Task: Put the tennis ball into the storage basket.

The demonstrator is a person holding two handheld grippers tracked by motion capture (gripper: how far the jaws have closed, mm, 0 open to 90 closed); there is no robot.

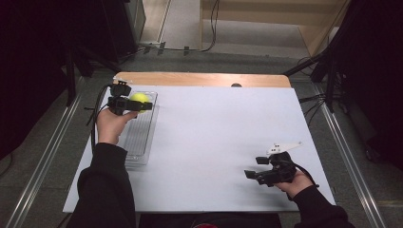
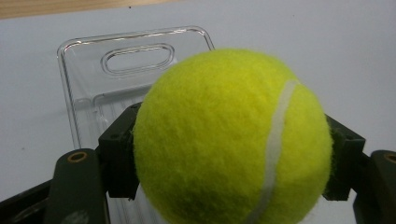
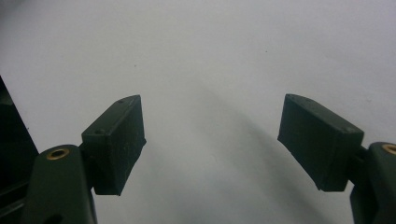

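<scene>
The ball (image 2: 232,140) is sitting squeezed between the two pads of the left gripper (image 1: 135,105), which is clamping it from both sides; the yellow felt and its white seam are bulging past the jaws in the left gripper view. In the high view the ball (image 1: 139,98) is hanging over the far end of the clear tray (image 1: 142,137), near the tray's handle slot (image 2: 137,59), and it is looking lifted rather than resting, though from above I cannot tell for certain whether it is touching the tray floor. So the grasp is looking done, and what is remaining, as I judge it, is either setting the ball down in the tray and letting go or carrying it away from the tray; the pictures are not deciding between the two.

The tray is lying along the left edge of the white surface (image 1: 214,137). Well apart, at the near right corner, the right gripper (image 1: 251,174) is waiting with its jaws spread wide and nothing between them, pointing across bare surface (image 3: 210,60).
</scene>
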